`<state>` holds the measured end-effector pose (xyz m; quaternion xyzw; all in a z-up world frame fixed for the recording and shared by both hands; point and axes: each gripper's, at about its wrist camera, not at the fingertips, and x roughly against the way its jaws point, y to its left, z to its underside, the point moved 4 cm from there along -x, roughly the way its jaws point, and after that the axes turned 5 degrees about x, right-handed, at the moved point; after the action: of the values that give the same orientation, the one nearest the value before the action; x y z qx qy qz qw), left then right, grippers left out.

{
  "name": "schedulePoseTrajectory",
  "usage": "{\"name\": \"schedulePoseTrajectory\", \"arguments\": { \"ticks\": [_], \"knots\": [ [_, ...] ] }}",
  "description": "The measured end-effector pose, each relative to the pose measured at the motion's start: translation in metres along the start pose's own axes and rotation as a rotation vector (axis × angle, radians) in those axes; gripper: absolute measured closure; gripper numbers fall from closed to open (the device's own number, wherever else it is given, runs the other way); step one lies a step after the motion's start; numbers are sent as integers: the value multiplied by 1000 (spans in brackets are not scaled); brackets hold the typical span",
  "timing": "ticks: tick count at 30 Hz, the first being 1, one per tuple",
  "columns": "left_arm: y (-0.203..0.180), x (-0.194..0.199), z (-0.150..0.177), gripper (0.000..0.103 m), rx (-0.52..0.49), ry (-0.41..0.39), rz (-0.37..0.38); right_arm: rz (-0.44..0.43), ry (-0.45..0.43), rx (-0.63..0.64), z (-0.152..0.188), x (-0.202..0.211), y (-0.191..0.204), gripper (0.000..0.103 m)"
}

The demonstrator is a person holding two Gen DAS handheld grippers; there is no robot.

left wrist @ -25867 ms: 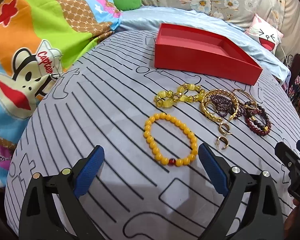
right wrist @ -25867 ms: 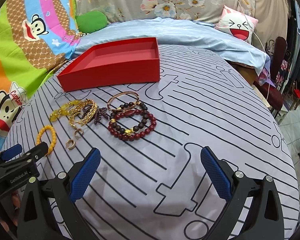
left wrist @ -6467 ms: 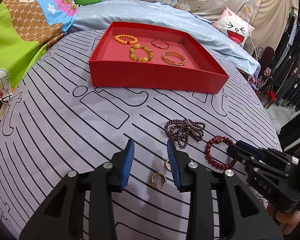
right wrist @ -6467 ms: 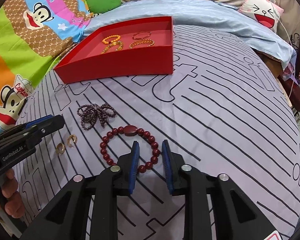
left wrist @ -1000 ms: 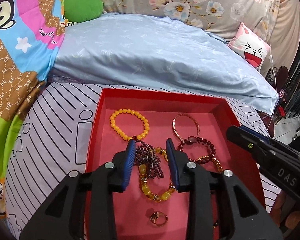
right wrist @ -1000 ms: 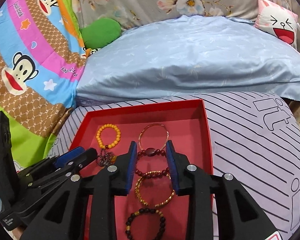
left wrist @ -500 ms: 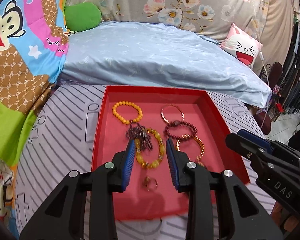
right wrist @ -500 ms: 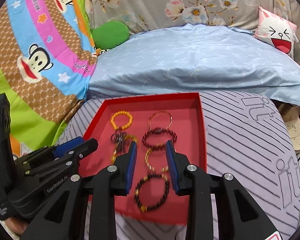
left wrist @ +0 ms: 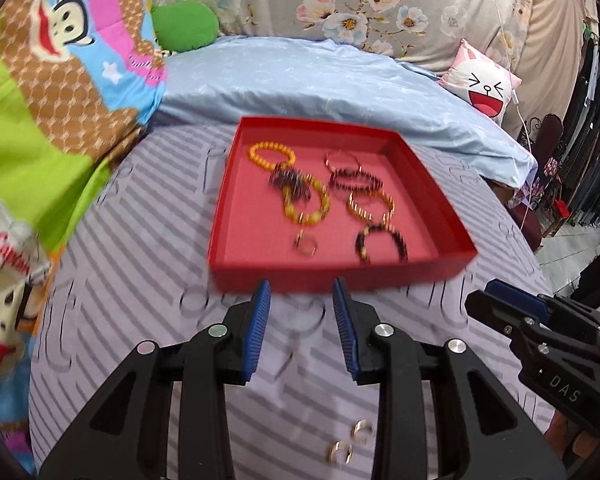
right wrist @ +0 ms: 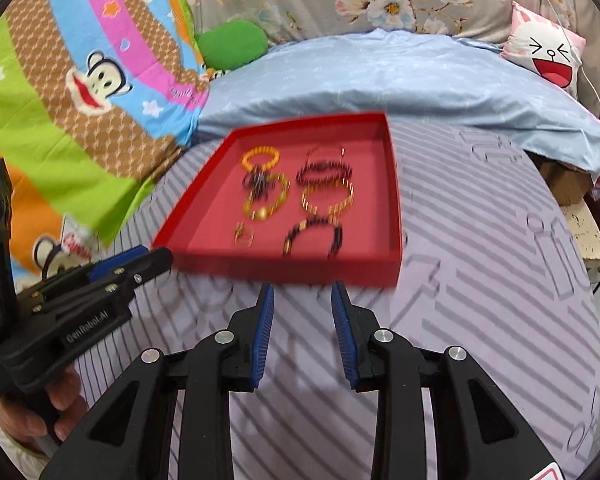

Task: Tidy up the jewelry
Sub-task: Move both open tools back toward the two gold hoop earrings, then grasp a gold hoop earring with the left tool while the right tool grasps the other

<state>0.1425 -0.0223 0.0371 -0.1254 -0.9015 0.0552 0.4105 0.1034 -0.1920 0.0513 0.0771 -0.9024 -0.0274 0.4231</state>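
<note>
Scanning left to right, here is the bed scene, line by line.
Monkey-print blanket [left wrist: 52, 92]: far left, bunched against the striped bed cover [left wrist: 140, 240].
Left tool [left wrist: 302, 304]: hovering above the striped cover just in front of the tray's near wall, blue pads a small gap apart, nothing between them.
Red tray [left wrist: 340, 276]: sitting on the striped cover, centre of both views, blurred by motion.
Orange bead bracelet [left wrist: 271, 155]: back left corner area of the tray.
Dark purple strand [left wrist: 290, 182]: bunched just in front of the orange one, overlapping the yellow bracelet [left wrist: 306, 208].
Small gold ring [left wrist: 306, 246]: alone near the tray's front wall.
Right column in tray: thin bangle [left wrist: 342, 158] at the back, then dark red bracelet [left wrist: 356, 180], gold bracelet [left wrist: 370, 204], and dark bead bracelet [left wrist: 382, 242] nearest the front.
Two gold ear cuffs [left wrist: 348, 442]: outside the tray, on the cover beneath the left tool's body.
Right tool [right wrist: 302, 300]: also poised in front of the tray, pads slightly parted, holding nothing.
Laughing-face pillow [right wrist: 548, 52]: far right, on the pale blue quilt [right wrist: 380, 80].
</note>
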Motion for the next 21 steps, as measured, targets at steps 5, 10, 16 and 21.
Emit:
{"name": "schedulePoseTrajectory", "arguments": {
  "ticks": [5, 10, 16, 21],
  "knots": [
    [13, 16, 31, 72, 25, 11, -11, -22, 34, 21, 31, 2, 14, 73],
    [23, 26, 55, 71, 39, 34, -33, -52, 67, 56, 55, 1, 34, 73],
    [30, 35, 75, 71, 58, 50, -47, -74, 95, 105, 73, -7, 55, 73],
    [34, 40, 84, 71, 69, 59, -50, -79, 101, 143, 76, -14, 67, 73]
  ]
}}
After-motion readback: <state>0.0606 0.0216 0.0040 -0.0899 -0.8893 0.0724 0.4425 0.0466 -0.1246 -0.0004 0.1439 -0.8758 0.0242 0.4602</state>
